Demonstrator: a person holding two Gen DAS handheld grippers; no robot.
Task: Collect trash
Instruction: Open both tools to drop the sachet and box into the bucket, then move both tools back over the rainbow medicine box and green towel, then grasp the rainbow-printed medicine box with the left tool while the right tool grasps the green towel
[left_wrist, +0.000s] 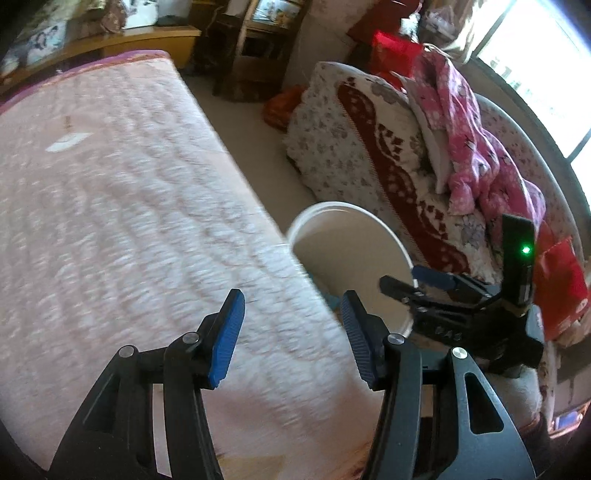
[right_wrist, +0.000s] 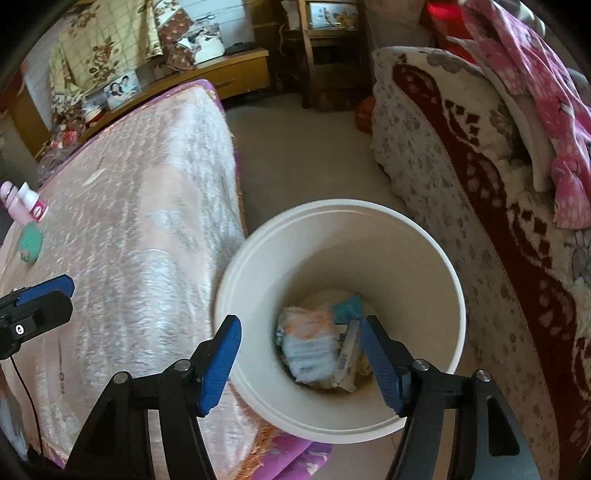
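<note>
Below the right hand-held gripper (right_wrist: 301, 363), a white bin (right_wrist: 439, 266) is seen on the floor, and some trash (right_wrist: 314, 343) is lying at its bottom: crumpled wrappers and a flat packet. Nothing is held between the blue pads (right_wrist: 219, 363) of this hand-held gripper, and they are spread about half way apart. It looks as if a piece has been dropped in, so the drop step seems to be done.

Off to the left of it, the left hand-held gripper (left_wrist: 291, 339) is held over the edge of a pink bed (left_wrist: 122, 206). It is about half open too, and nothing is gripped by it.

Farther left on the bed, a small pink bottle (right_wrist: 24, 203) and a green lump (right_wrist: 31, 242) are seen. They may be what is to be picked up next. For that, a hand-held gripper would need to be moved away from the bin, over the bed, and closed on one of them.
</note>
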